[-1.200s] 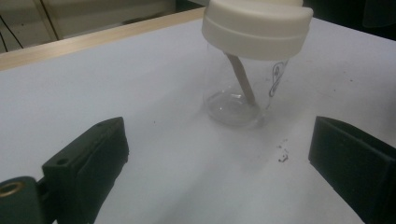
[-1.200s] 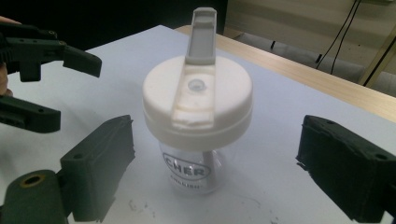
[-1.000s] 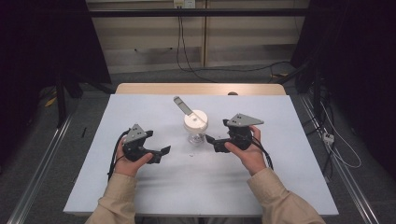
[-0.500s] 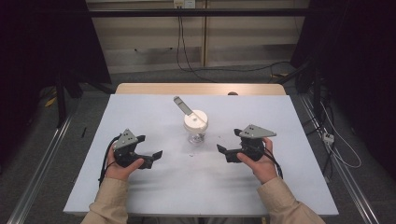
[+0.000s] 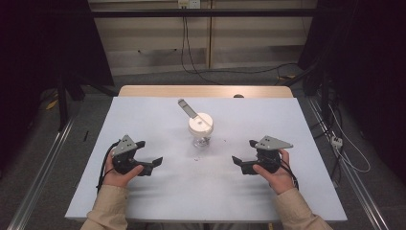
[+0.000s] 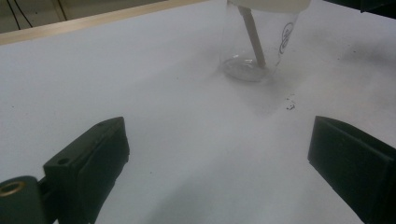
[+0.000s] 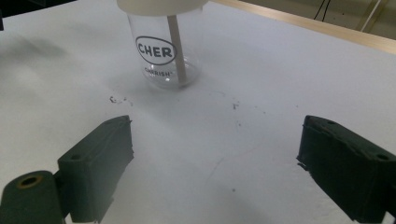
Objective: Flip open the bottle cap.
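- Left claw wide, holding nothing, low over table.
- Right claw wide too, holding nothing.
- Clear cup with white lid upright mid-table between both claws, apart from each; stick slanting out through lid.

Lone obstacle: clear jar with white lid, frame centre, slanted stick jutting toward upper left. Open table all around. Left gripper and right gripper lower frame, wide bare gap between.
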### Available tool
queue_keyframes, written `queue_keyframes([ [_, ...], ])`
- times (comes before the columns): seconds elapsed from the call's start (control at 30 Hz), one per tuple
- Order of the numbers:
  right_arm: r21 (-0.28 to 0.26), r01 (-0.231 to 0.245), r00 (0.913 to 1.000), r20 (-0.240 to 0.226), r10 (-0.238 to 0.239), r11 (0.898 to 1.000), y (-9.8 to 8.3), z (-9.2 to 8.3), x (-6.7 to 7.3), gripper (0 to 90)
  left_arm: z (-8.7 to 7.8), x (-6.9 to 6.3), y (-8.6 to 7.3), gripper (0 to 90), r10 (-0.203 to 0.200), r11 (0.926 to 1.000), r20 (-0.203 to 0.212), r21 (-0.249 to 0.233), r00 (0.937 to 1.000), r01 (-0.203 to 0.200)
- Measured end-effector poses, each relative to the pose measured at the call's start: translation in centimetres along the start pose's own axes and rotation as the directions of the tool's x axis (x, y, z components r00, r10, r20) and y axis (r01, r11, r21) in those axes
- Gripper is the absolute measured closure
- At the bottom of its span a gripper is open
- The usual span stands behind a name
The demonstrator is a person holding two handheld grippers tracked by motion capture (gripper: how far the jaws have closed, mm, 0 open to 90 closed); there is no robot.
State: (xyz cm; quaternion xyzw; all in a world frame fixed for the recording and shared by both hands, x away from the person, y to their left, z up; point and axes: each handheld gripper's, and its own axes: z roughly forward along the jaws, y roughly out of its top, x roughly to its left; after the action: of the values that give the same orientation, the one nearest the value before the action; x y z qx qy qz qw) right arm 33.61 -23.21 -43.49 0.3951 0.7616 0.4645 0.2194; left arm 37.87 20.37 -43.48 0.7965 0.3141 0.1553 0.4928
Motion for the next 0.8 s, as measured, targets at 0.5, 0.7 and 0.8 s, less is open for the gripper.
queue_keyframes([
  [0.5, 0.027, -0.013, 0.9998, 0.013, 0.013, 1.0, -1.7, -1.1, -0.7, 9.5, -0.6, 0.4, -0.4, 4.9, 0.0, 1.0, -0.013, 0.005, 0.9999, 0.0],
  [0.7, 0.029, -0.014, 0.9997, 0.019, 0.014, 0.999, -2.2, -1.6, -0.9, 9.5, -0.8, 0.5, -0.6, 4.9, -0.002, 1.0, -0.018, 0.009, 0.9998, 0.003],
  [0.8, 0.032, -0.02, 0.9995, 0.025, 0.02, 0.999, -2.5, -1.8, -1.0, 9.5, -0.9, 0.6, -0.8, 4.9, -0.006, 0.9999, -0.021, 0.011, 0.9998, 0.006],
])
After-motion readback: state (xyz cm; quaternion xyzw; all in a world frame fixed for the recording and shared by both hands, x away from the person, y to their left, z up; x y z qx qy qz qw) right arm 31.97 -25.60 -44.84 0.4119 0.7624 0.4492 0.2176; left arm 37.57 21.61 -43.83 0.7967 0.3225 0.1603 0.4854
